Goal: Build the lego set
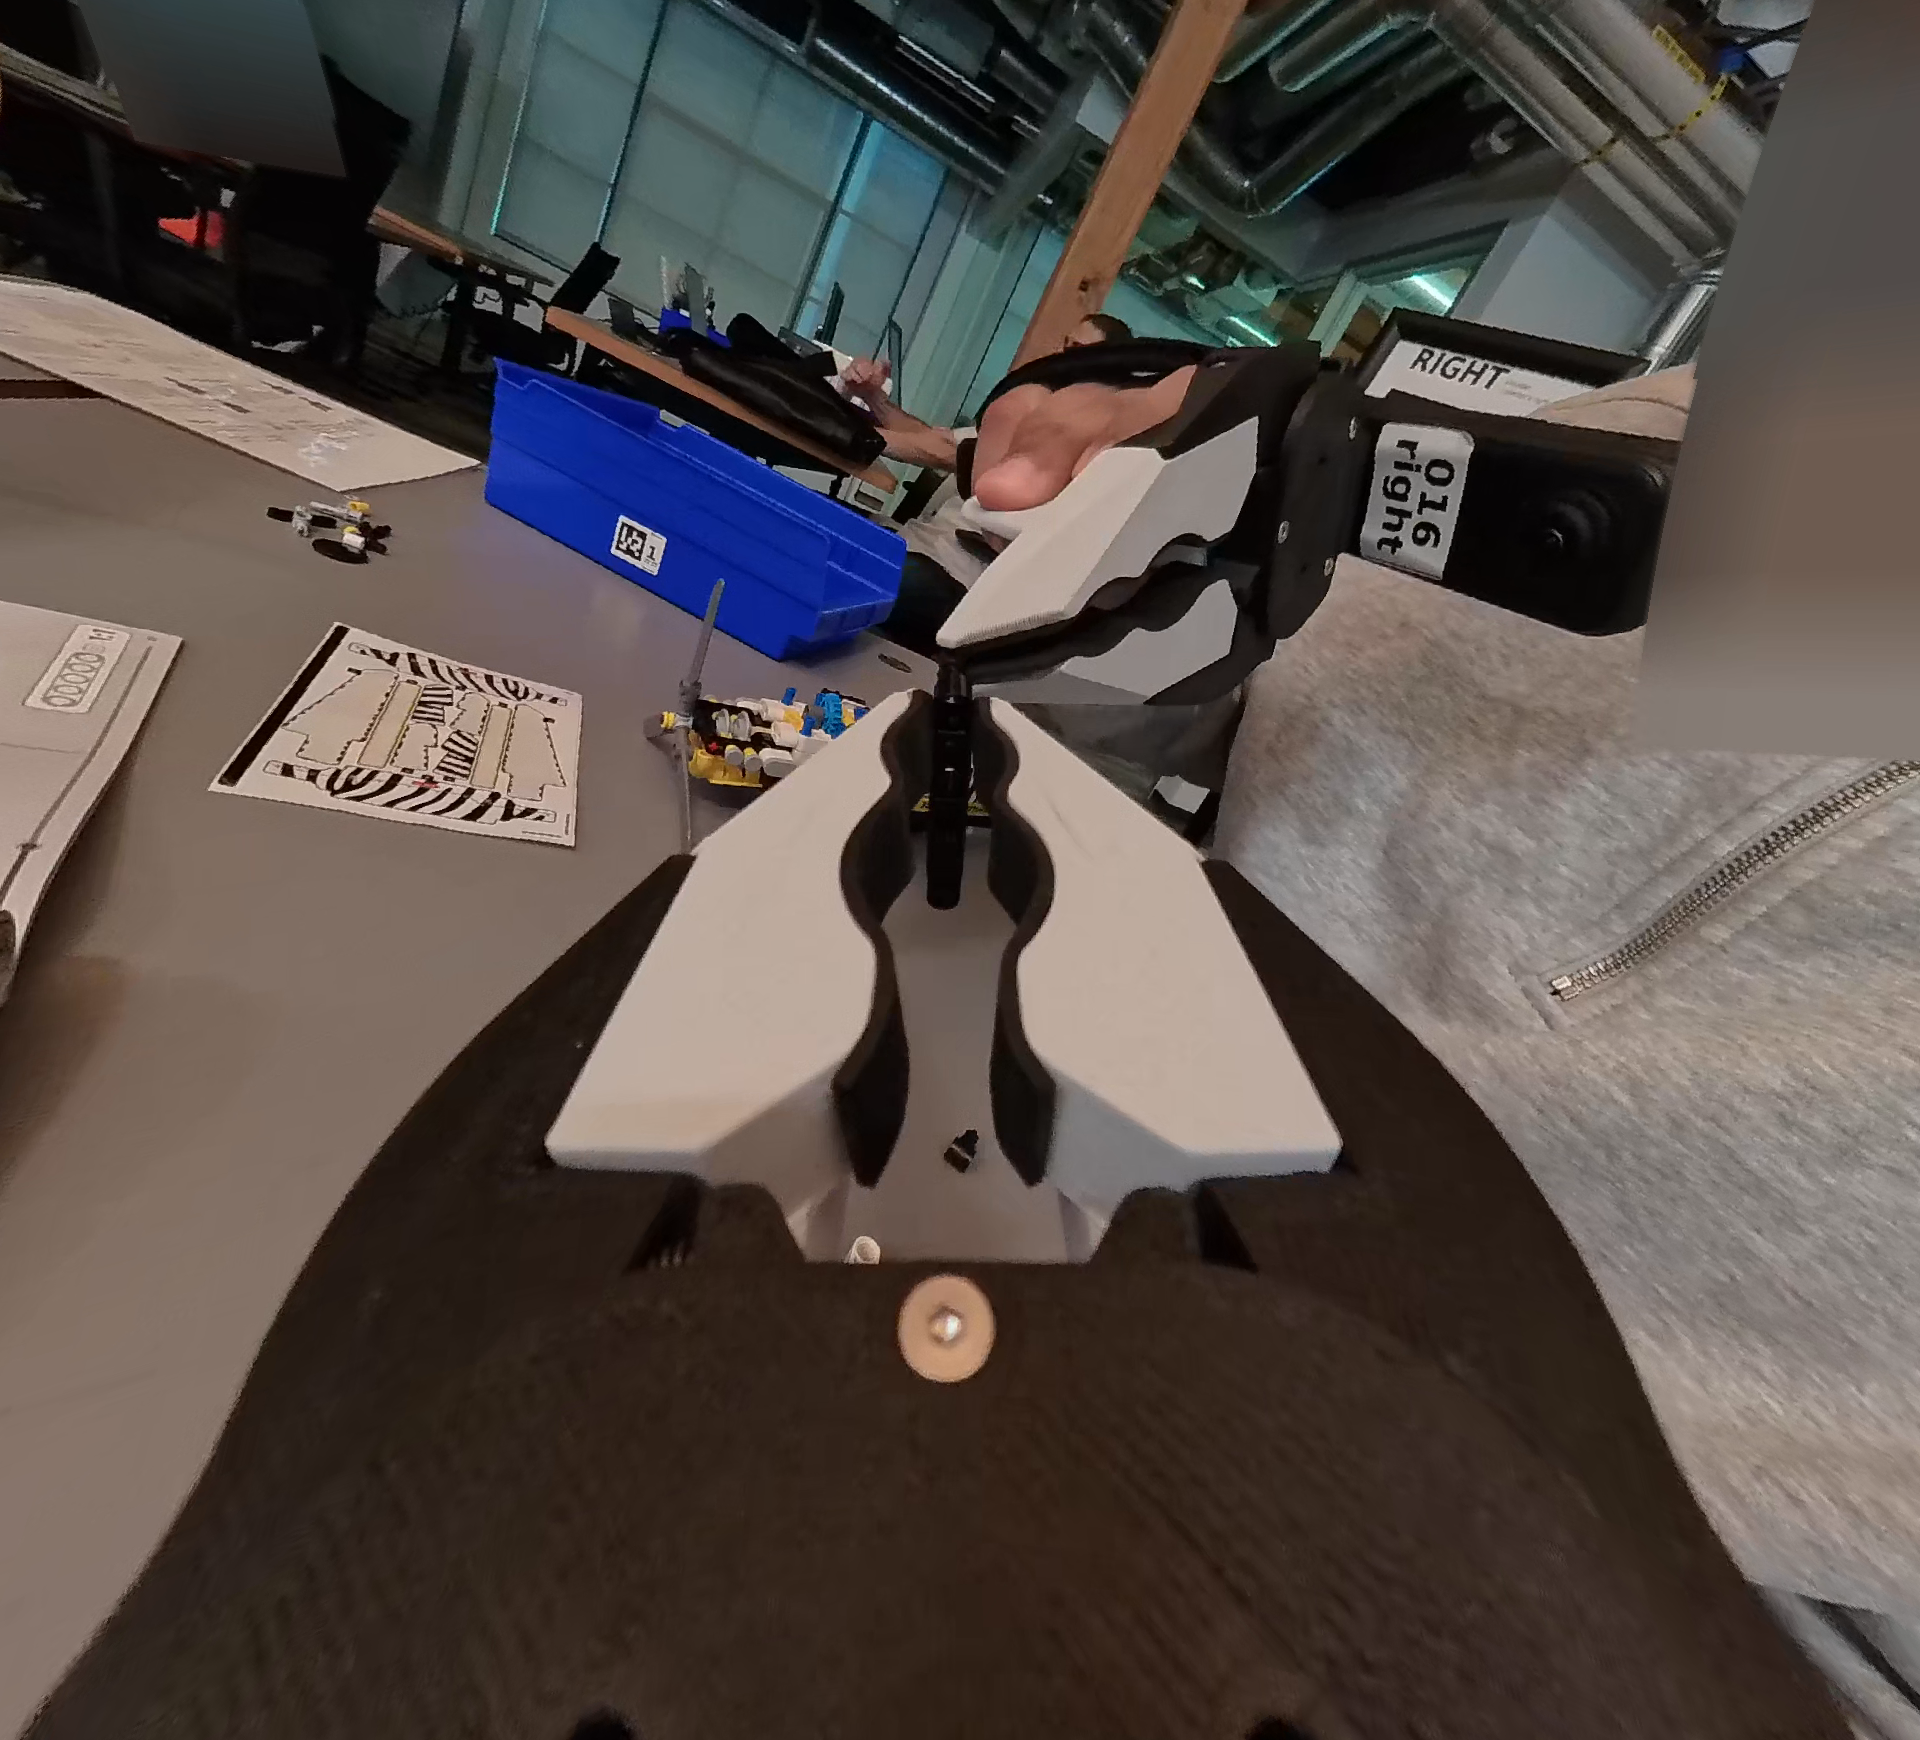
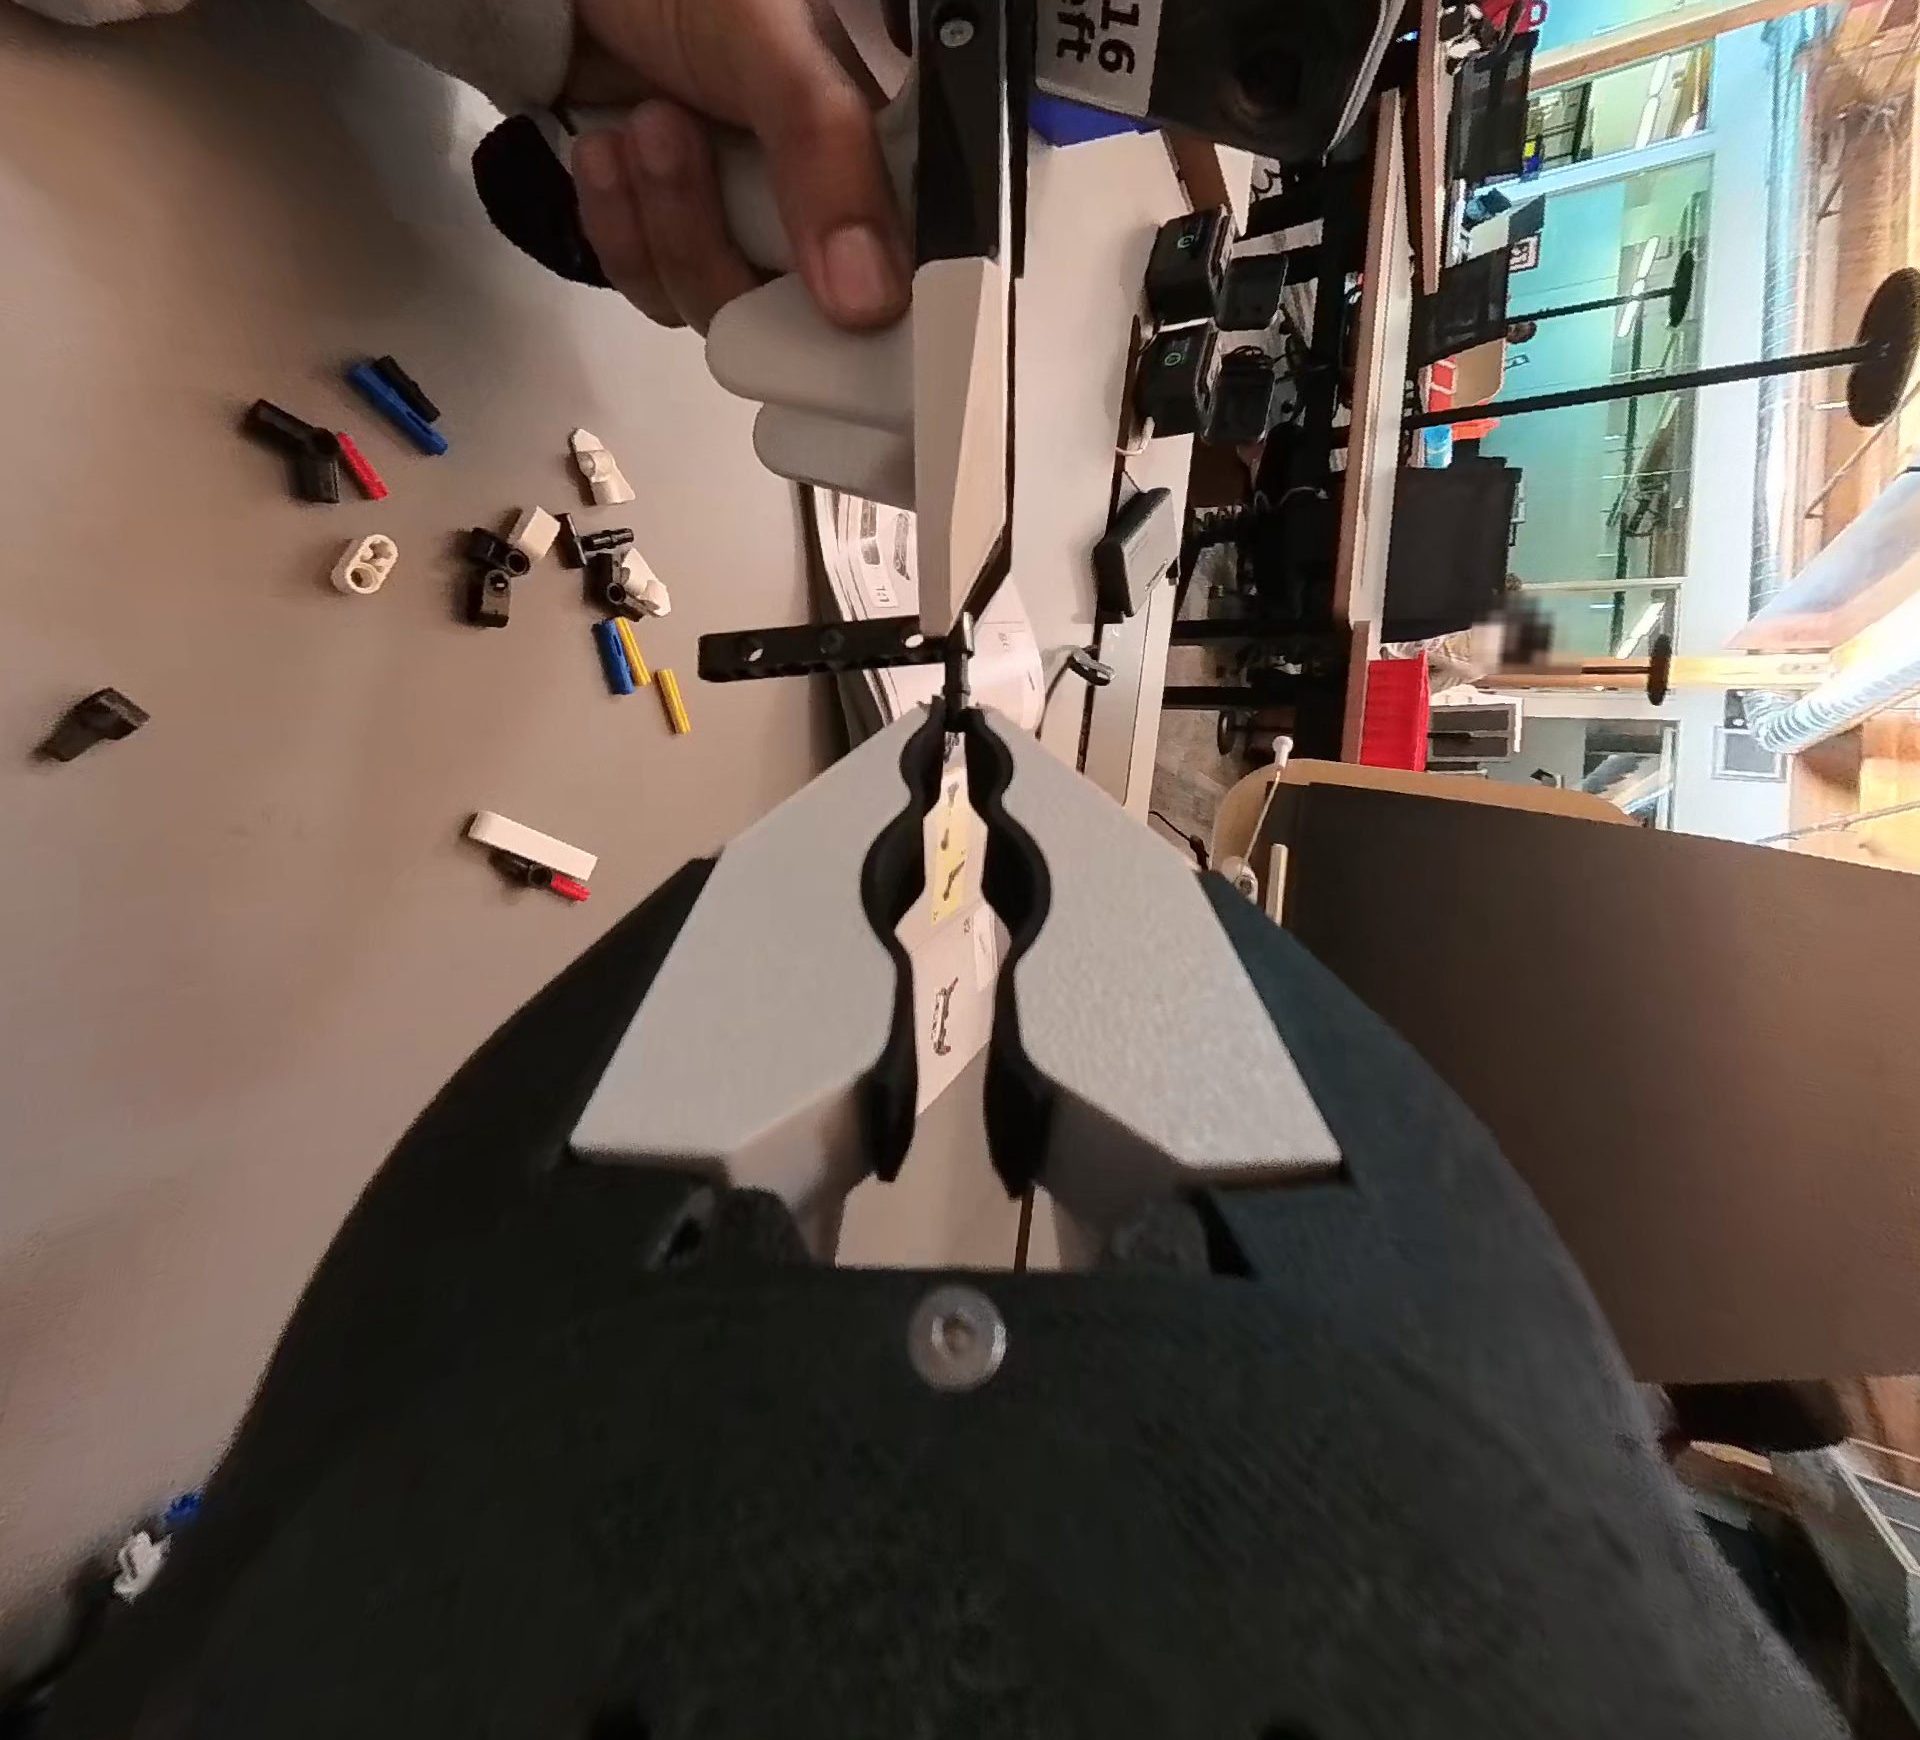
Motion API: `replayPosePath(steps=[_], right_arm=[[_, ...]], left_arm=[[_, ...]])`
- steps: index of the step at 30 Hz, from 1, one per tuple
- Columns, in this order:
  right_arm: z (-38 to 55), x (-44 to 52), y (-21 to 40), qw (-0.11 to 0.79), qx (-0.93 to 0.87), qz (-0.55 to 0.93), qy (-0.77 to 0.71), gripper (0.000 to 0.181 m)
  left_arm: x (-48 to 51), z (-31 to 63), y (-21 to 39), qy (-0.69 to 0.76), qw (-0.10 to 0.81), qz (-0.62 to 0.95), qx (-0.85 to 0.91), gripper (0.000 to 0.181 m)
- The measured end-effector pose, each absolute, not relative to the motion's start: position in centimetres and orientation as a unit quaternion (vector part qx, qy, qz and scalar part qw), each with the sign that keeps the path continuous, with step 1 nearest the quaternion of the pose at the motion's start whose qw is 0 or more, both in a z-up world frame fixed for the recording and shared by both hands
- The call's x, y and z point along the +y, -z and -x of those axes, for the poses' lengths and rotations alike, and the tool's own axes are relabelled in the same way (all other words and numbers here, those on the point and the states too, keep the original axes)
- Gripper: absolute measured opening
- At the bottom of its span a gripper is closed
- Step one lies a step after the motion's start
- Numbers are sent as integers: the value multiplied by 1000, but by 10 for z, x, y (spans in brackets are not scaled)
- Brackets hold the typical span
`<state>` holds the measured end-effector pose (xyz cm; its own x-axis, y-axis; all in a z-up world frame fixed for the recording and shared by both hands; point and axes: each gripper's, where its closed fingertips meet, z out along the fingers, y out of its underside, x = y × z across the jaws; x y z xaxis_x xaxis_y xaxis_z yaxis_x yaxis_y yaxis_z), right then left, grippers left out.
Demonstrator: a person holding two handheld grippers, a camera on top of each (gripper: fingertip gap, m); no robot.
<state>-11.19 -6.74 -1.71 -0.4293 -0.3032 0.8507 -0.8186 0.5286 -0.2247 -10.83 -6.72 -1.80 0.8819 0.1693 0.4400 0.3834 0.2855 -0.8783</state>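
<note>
My left gripper (image 1: 948,703) is shut on a long black holed beam (image 1: 945,797), held above the grey table. In the right wrist view the beam (image 2: 821,651) sticks out sideways from the left gripper's tips (image 2: 966,622). My right gripper (image 2: 954,722) is shut on a small dark pin (image 2: 962,667) and holds it against the beam's gripped end. In the left wrist view the right gripper (image 1: 951,648) comes in from the upper right, its tips touching the beam's top. A partly built yellow, white and blue model (image 1: 758,734) lies on the table beyond.
A blue bin (image 1: 686,506), a zebra-striped sticker sheet (image 1: 405,734), an instruction booklet (image 1: 62,755) and a small sub-assembly (image 1: 332,527) lie on the table (image 1: 260,963). Several loose black, white, blue, red and yellow pieces (image 2: 499,547) and a white beam (image 2: 530,843) are scattered below. Less than 4 cm separates the two grippers' tips.
</note>
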Motion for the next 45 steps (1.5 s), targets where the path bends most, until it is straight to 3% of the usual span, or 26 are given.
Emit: replayPosePath(steps=[17,29,45], right_arm=[[123,-62,36,356,-822,-359,-264,1],[125,-59,43,185,-907,-218,-309,1],[110,-46,37,-22,-911,-135,-389,1]], left_arm=[[-62,118,34,38,731,631,-259,5],[-61,122,40,23,717,643,-267,5],[-48,108,35,51,726,648,-223,5]])
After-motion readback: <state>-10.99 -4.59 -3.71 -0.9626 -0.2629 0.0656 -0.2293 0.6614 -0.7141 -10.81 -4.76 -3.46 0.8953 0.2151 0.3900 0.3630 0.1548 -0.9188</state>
